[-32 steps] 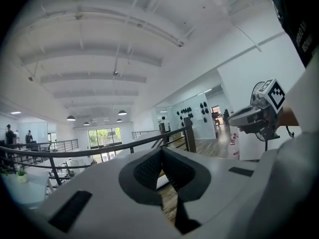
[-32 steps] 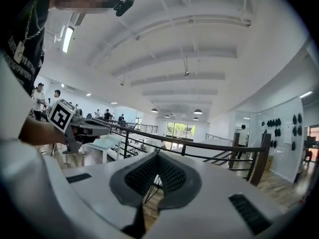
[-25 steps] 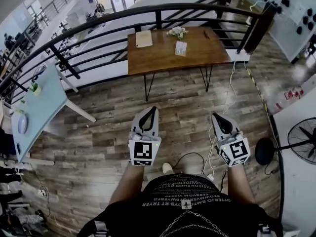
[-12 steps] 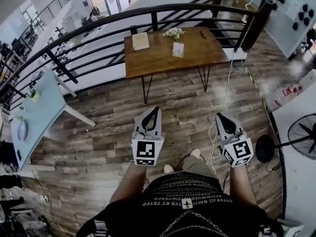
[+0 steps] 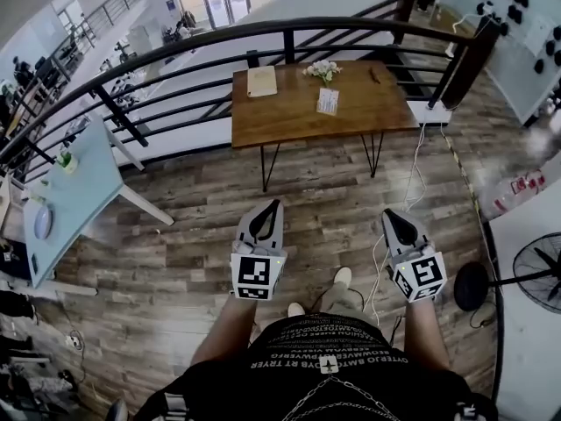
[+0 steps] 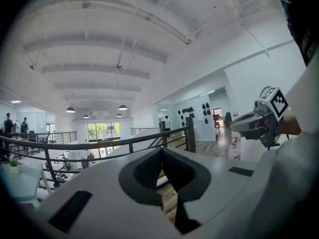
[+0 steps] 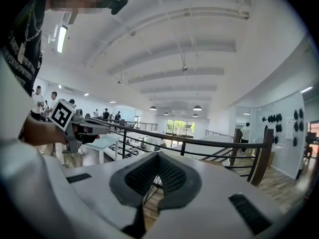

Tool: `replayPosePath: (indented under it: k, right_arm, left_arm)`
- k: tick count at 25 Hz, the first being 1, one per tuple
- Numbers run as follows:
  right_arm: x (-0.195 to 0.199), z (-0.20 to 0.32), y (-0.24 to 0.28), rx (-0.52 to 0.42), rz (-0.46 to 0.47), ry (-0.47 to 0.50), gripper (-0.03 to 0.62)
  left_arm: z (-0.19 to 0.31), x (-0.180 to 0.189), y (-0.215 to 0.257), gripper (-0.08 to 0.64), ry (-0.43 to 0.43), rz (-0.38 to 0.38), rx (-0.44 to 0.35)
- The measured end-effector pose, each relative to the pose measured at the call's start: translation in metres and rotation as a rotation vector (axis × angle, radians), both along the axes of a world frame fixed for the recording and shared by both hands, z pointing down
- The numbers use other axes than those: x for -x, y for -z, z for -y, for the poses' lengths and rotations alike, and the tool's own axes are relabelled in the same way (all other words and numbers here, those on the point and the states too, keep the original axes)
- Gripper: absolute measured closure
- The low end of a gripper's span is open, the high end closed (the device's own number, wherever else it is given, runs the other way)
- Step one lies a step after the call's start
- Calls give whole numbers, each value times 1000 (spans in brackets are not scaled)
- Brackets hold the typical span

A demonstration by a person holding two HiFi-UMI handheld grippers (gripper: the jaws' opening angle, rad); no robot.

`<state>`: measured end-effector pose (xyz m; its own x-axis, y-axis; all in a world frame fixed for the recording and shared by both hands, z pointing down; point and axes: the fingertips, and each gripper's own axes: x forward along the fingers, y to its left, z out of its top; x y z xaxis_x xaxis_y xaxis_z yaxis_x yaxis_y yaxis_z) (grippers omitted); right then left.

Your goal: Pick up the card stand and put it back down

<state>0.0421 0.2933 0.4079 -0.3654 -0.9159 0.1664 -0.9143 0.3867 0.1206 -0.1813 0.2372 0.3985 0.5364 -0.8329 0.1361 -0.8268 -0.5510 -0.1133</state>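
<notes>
Holding the left gripper [image 5: 272, 207] and right gripper [image 5: 390, 216] above the plank floor [image 5: 193, 235], we have both pairs of jaws closed and empty. Our card stand [image 5: 327, 101] rests on the wooden table [image 5: 280, 114], well ahead.

Open floor [image 5: 307, 191] up to the wooden table [image 5: 289, 110]; black railing [image 5: 288, 46] just behind it, perhaps touching.

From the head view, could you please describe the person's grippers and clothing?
The left gripper and right gripper are pale grey wedges with dark jaw linings, each bearing a black-and-white marker cube. The person wears a black printed T-shirt.
</notes>
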Motion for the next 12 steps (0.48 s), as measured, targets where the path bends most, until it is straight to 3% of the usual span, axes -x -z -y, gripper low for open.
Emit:
replayPosePath:
  k: [12]
  right_arm:
    - [-29, 79, -21, 39, -1, 46, 580]
  left_arm:
    - [64, -27, -10, 540, 38, 5, 16]
